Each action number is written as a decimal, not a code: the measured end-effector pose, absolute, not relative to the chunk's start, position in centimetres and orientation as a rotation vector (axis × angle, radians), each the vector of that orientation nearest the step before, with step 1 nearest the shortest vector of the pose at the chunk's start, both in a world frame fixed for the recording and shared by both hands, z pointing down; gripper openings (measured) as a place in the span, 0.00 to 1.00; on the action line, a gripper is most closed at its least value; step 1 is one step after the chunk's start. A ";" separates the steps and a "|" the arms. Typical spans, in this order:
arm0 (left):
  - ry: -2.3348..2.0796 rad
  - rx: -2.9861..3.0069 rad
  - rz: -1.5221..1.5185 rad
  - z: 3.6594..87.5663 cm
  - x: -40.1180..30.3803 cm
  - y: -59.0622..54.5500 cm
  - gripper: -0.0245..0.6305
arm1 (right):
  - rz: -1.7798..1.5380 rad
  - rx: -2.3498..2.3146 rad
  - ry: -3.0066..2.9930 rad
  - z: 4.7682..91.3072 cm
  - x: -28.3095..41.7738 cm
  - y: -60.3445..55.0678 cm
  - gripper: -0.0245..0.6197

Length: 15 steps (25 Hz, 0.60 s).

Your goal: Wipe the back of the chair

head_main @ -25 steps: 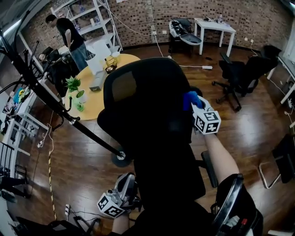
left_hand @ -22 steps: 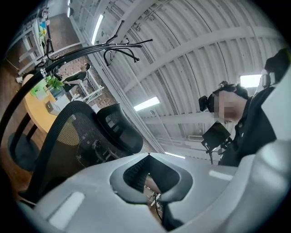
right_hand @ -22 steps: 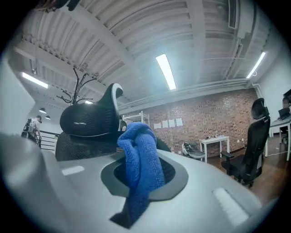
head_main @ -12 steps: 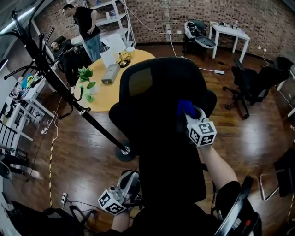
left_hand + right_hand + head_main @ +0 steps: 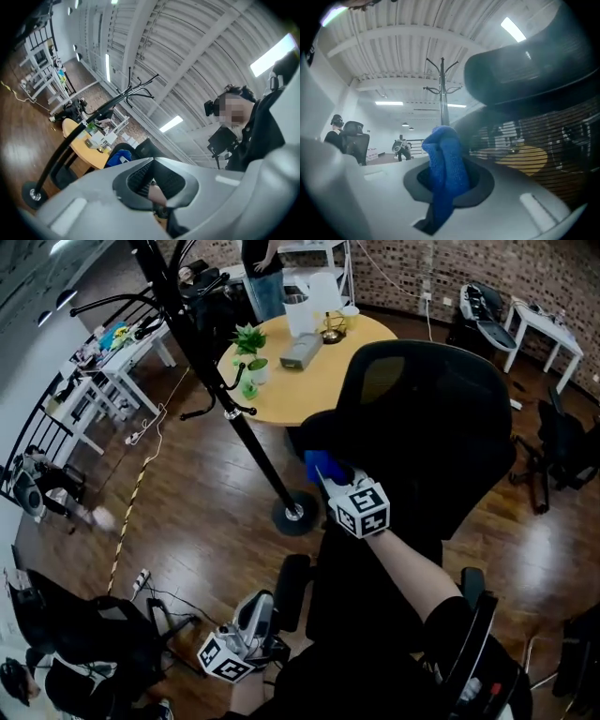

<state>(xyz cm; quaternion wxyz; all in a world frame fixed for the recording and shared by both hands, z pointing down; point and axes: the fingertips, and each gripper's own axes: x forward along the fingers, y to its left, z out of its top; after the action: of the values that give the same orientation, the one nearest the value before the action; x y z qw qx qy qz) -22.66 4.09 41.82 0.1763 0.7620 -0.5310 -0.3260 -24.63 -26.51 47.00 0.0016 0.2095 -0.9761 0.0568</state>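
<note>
Pinching the blue cloth (image 5: 320,465), right gripper (image 5: 334,480) at the chair back (image 5: 441,427) edge; left gripper (image 5: 259,615) closed.

Blue cloth (image 5: 320,465); black chair back (image 5: 441,432); yellow table (image 5: 314,385); brown wood floor (image 5: 187,521).

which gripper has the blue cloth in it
The right gripper, up at the back of the black chair: its jaws are shut on the blue cloth. The left gripper hangs low beside the chair with no cloth.
</note>
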 end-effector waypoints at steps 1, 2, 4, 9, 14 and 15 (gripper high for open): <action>-1.534 2.141 -0.928 42.0 -23.2 4.8 0.03 | 0.178 0.657 -3.045 47.7 -25.8 -26.5 0.09; -1.557 2.130 -0.932 42.2 -23.7 5.3 0.03 | 0.168 0.674 -3.017 48.5 -26.5 -26.7 0.09; -1.583 2.118 -0.936 42.4 -24.2 6.0 0.03 | 0.125 0.734 -2.956 49.9 -27.0 -27.6 0.09; -1.541 2.142 -0.928 42.6 -24.1 5.1 0.03 | 0.042 0.792 -2.926 50.6 -24.0 -29.5 0.09; -1.375 2.232 -0.874 42.1 -21.5 1.1 0.03 | -0.001 0.948 -2.868 50.5 -15.4 -32.4 0.09; -1.330 2.253 -0.857 42.2 -20.6 0.3 0.03 | -0.007 1.000 -2.847 50.6 -13.1 -33.0 0.09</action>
<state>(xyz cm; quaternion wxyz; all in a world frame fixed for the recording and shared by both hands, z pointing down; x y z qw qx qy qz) -20.65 0.26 42.17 0.1929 0.8030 -0.4741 -0.3053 -13.10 -33.02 50.59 0.0620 0.3306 -0.9417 -0.0022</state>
